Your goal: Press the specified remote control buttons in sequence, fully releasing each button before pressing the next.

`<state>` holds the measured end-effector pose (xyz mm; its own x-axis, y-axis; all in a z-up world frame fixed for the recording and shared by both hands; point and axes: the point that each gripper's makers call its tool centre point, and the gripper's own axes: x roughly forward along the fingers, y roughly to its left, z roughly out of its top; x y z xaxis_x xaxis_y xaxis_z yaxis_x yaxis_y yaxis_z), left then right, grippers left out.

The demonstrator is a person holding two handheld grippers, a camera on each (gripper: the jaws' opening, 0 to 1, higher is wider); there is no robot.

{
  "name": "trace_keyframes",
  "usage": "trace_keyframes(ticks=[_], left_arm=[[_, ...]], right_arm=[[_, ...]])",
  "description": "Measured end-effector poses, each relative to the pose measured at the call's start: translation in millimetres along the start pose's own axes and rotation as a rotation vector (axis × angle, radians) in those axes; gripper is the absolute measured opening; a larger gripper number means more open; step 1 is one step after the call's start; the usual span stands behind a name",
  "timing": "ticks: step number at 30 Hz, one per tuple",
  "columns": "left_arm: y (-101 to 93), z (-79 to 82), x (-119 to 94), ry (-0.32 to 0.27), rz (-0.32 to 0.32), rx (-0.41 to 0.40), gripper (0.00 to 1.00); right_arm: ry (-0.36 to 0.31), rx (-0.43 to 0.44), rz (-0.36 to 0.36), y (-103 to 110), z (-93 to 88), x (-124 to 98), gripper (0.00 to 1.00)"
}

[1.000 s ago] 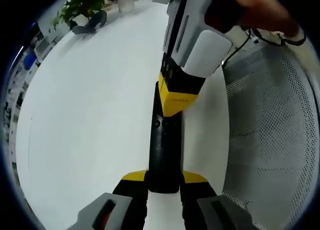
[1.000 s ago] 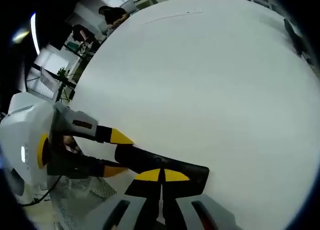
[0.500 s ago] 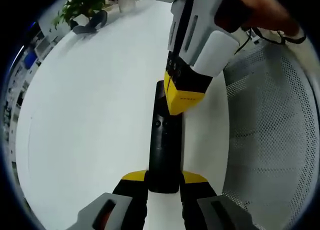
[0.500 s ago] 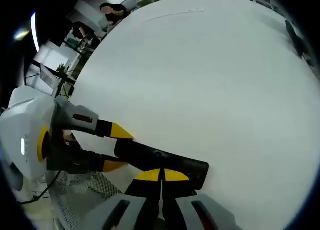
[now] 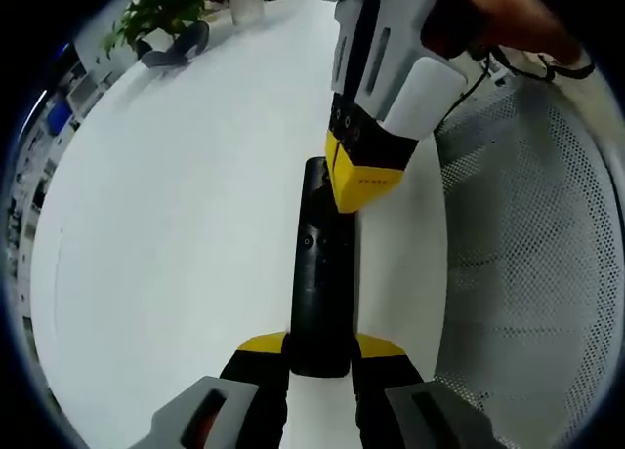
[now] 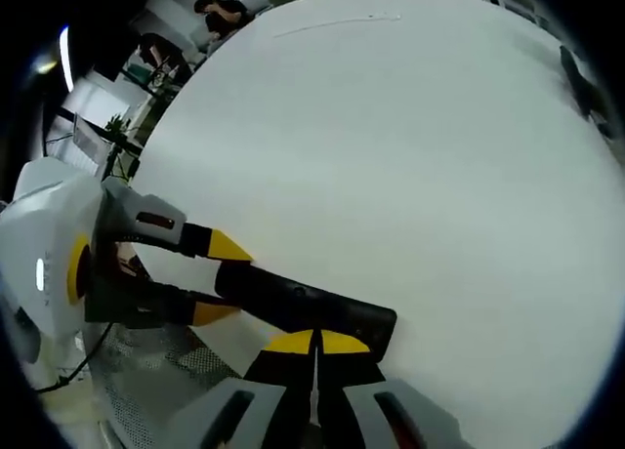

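Note:
A long black remote point(image 5: 319, 273) lies lengthwise over the white table point(image 5: 176, 224). My left gripper point(image 5: 320, 347) is shut on its near end, one yellow tip on each side. The right gripper point(image 5: 359, 185) comes down from the top right with its yellow tips together, over the right edge of the remote's far part; whether they touch it I cannot tell. In the right gripper view the remote point(image 6: 303, 303) runs across just beyond my shut right gripper point(image 6: 314, 344). The left gripper point(image 6: 220, 279) clamps the remote's left end there.
A white perforated mesh surface point(image 5: 527, 254) lies beside the table on the right. A potted plant point(image 5: 161, 5) and a dark object point(image 5: 176, 49) stand at the far left. Seated people point(image 6: 220, 15) show beyond the table, and a dark item point(image 6: 584, 83) lies near its right edge.
The right gripper has drawn back up toward the remote's far end, uncovering more of the remote's top face. The left gripper keeps the same hold.

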<state>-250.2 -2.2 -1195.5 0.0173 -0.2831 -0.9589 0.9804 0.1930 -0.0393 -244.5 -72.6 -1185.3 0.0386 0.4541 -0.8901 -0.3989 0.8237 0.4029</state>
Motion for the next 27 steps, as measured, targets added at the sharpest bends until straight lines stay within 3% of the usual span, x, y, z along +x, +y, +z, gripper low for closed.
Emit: trace_keyframes(ticks=[6,13,18,27], left_arm=[[0.1,0.0,0.2,0.0,-0.006,0.003,0.22],[0.4,-0.2,0.3,-0.003,-0.018,0.004,0.23],[0.5,-0.3,0.2,-0.003,-0.02,0.014,0.23],[0.4,-0.7,0.1,0.002,-0.021,0.023,0.23]], right_arm=[[0.004,0.01,-0.001,-1.3,0.2,0.1,0.0],[0.047,-0.046,-0.054,-0.9,0.8,4.0,0.0],[0.043,0.018,-0.019,-2.6,0.4,3.6,0.0],[0.042,0.044,-0.019,-1.1,-1.2,3.1,0.0]])
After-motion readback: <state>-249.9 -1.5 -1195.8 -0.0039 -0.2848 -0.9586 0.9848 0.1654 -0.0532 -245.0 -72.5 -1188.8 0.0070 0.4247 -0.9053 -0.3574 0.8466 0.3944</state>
